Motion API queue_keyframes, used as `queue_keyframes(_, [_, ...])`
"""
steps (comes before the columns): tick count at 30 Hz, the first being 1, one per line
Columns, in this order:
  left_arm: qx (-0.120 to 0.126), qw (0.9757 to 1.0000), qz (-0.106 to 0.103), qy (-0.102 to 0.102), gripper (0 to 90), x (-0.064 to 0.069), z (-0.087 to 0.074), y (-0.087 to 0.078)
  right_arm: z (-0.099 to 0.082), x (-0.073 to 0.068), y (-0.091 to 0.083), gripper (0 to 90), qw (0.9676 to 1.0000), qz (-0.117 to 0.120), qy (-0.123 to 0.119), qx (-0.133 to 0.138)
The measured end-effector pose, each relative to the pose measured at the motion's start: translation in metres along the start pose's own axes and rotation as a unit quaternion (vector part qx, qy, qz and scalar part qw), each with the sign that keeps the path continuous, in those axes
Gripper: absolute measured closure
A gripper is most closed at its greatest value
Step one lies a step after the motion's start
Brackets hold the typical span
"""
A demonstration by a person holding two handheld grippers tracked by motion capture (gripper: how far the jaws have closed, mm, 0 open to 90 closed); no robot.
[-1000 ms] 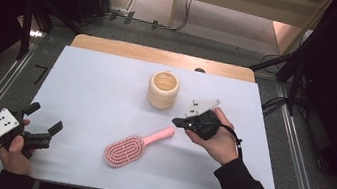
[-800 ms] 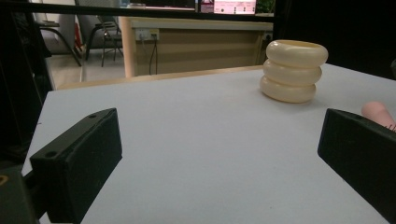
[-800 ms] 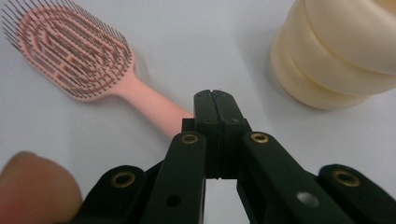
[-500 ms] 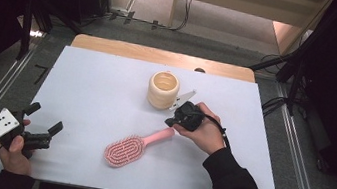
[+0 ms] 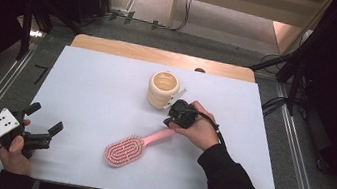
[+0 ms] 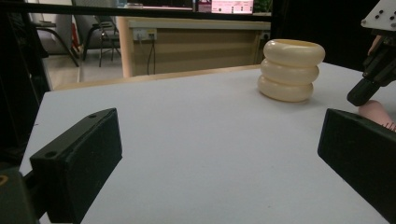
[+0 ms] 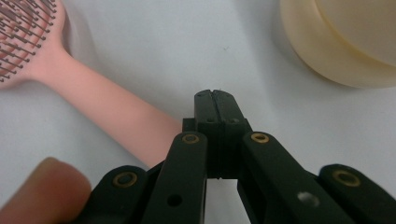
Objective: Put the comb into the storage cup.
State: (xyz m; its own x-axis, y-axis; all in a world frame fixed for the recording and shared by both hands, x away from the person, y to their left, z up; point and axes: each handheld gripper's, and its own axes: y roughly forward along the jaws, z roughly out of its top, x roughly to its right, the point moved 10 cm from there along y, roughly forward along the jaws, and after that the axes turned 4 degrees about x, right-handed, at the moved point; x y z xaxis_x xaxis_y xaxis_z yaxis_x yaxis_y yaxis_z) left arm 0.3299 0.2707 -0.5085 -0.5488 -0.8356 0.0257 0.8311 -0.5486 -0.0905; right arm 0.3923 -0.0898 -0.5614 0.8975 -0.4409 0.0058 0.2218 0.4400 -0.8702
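A white table (image 5: 105,95) seen from above, with a person's two forearms coming in from the bottom edge, each hand holding a black two-jaw gripper.

Hard to make out: in the high view the right gripper (image 5: 173,118) is largely covered by the hand that holds it, so its jaw tips are hidden there. In the right gripper view the two jaws are pressed flat together with nothing between them. The pink hairbrush (image 5: 133,146) is cut off in that view — part of its bristled head shows at the top left, and the end of its handle (image 7: 121,116) passes under the gripper's linkage. Whether the closed tips touch the handle cannot be told; they sit just beside it, over bare table.

Compared with a second ago, the right hand has moved leftward and lower, from just right of the cup to the gap between the cup and the brush handle. The left gripper (image 5: 42,129) stays at the near left corner, its jaws wide apart and empty. The hairbrush and cup have not shifted.

The cream ribbed cup (image 5: 162,89) stands upright behind the brush. Its inside looks empty from above — the bottom is not clearly seen.
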Motion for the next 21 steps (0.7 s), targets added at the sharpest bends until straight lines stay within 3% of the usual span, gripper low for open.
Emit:
queue_keyframes(13, [0.0,1.0,0.0,0.0,0.3,0.0002,-0.0001,0.0,-0.0032,-0.0009,-0.0014,88.0,1.0,-0.001,-0.004,-0.008])
queue_keyframes(21, [0.0,1.0,0.0,0.0,0.3,0.0005,-0.0001,0.0001,-0.0097,-0.0087,-0.0057,87.9,0.9999,0.002,-0.004,-0.017])
